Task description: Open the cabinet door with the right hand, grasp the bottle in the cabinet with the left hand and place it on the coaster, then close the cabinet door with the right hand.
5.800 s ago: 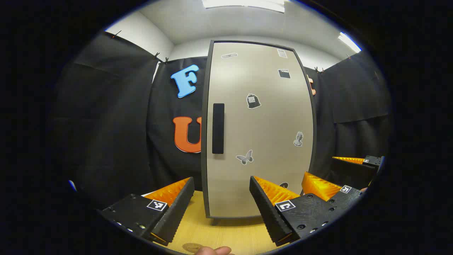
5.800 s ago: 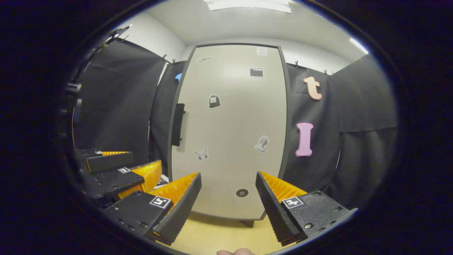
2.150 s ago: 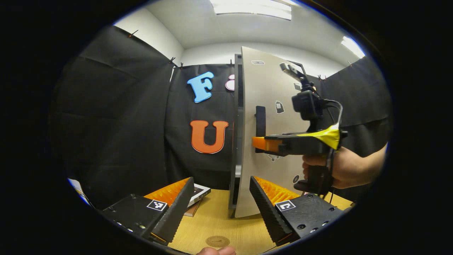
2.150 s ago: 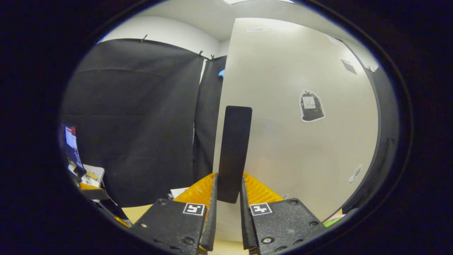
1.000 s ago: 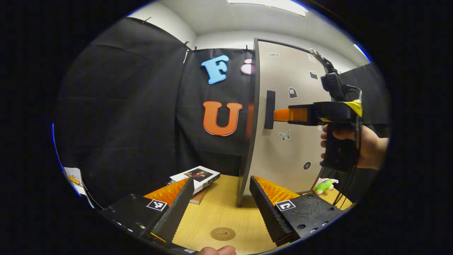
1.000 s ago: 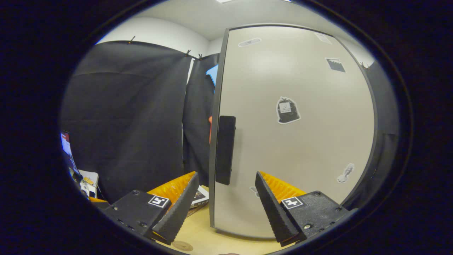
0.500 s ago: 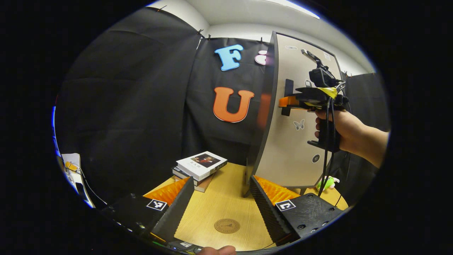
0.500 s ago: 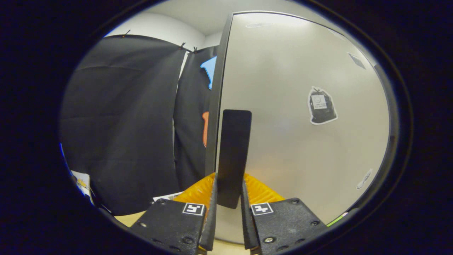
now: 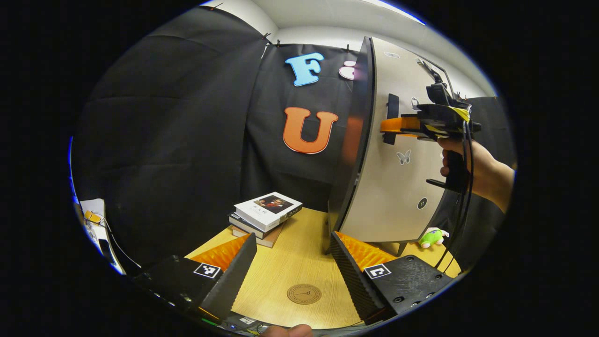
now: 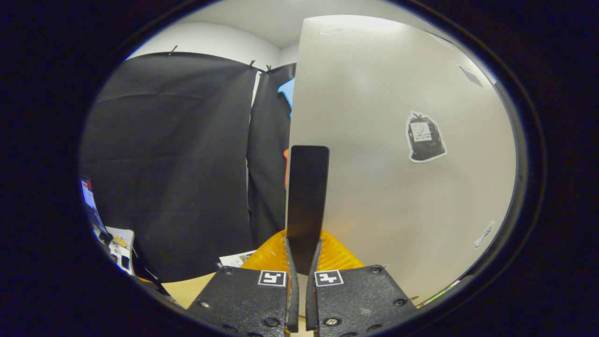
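Right claw is pinching the flat black bar handle of the stiff beige cabinet door, best gripped mid-handle; left claw, spread, is hovering above the wooden counter near the round brown coaster; bottle unseen.

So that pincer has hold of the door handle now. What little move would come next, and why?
Probably a gentle pull to swing the door open. The right gripper is shut on the handle, yet in the left gripper view the door looks barely open, and the bottle inside isn't reachable. The left gripper waits open above the coaster.
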The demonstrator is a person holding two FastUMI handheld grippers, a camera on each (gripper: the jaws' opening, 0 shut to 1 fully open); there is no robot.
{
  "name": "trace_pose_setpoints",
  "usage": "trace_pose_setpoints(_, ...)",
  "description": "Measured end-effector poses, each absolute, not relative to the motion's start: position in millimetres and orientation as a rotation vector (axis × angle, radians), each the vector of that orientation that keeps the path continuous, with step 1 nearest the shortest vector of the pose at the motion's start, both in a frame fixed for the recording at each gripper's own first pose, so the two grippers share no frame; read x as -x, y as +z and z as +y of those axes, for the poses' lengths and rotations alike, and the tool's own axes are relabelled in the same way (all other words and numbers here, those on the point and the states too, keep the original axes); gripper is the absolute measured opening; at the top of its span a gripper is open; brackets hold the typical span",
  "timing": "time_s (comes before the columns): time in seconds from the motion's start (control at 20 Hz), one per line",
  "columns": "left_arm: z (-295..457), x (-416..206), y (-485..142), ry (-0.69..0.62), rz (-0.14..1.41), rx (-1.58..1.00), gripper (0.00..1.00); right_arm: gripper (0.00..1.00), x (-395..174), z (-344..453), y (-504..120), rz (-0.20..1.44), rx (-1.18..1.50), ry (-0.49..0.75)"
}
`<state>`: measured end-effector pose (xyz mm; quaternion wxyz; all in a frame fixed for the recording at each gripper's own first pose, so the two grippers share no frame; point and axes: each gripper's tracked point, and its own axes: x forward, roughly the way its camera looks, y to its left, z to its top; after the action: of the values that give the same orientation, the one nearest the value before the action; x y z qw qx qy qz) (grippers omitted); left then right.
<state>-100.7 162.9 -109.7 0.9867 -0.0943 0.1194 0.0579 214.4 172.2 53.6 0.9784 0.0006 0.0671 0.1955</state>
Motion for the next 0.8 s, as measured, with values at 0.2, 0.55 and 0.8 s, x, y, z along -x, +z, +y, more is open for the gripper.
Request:
trace_pose_setpoints(0.2, 160, 106, -102, 0.121, 0.233, 0.170, 0.95, 0.08, -182, 166, 58, 0.144, -0.021, 0.458)
trace_pose_setpoints(0.55, 139, 114, -94, 0.117, 0.229, 0.138, 0.95, 0.08, -148, 159, 62, 0.150, -0.038, 0.574)
trace_pose_setpoints(0.8, 122, 117, -91, 0.111, 0.231, 0.114, 0.95, 0.07, -146, 152, 61, 0.156, -0.044, 0.653)
